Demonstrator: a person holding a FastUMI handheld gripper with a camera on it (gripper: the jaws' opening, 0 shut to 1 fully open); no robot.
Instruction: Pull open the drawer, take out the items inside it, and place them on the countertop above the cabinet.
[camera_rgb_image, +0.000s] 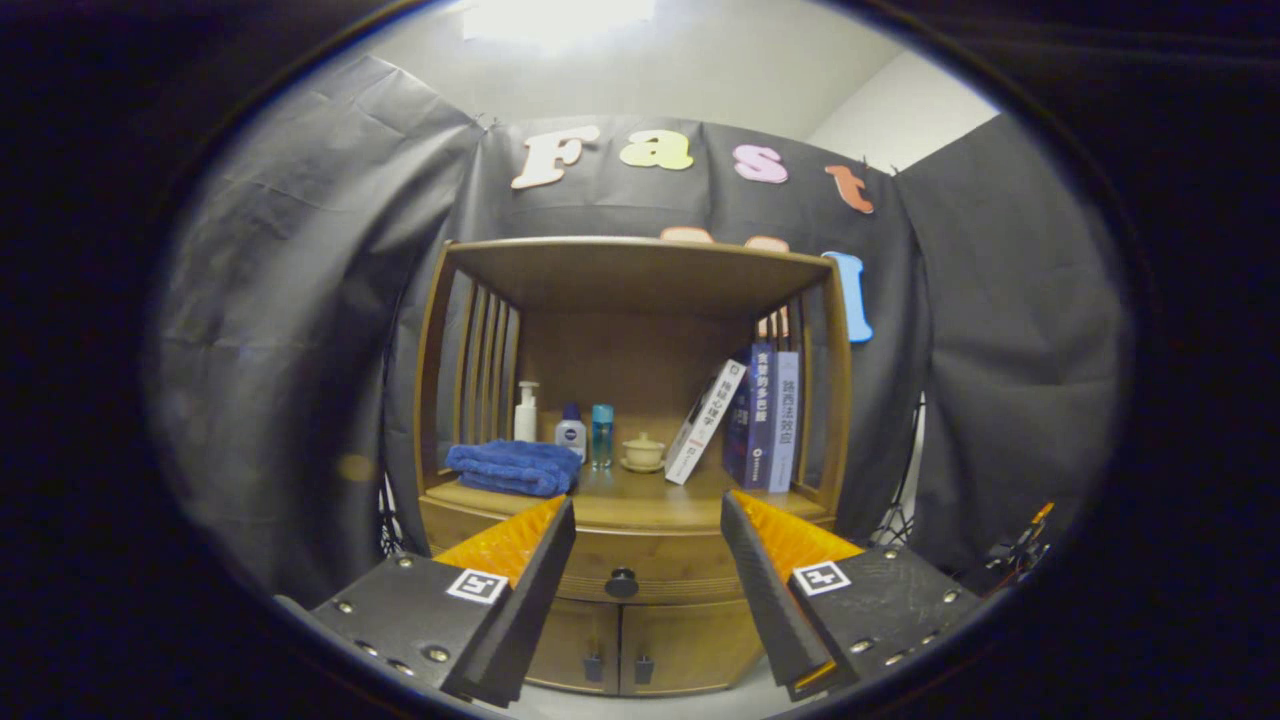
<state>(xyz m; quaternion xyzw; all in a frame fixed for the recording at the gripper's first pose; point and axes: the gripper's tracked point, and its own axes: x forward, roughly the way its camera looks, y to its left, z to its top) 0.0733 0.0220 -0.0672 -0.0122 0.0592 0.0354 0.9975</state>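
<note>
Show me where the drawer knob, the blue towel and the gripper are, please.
drawer knob (621, 582), gripper view, its round face, between the open fingers.
blue towel (516, 467), gripper view, top fold, on the countertop.
gripper (648, 570), gripper view, midway between the fingertips, open and holding nothing.

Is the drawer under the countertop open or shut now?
Shut: the drawer front sits flush with the cabinet, its knob untouched between the open gripper fingers.

Cloth-walled booth (300, 300), home-style wooden cabinet (640, 560), toiletries, books (765, 420)
</note>
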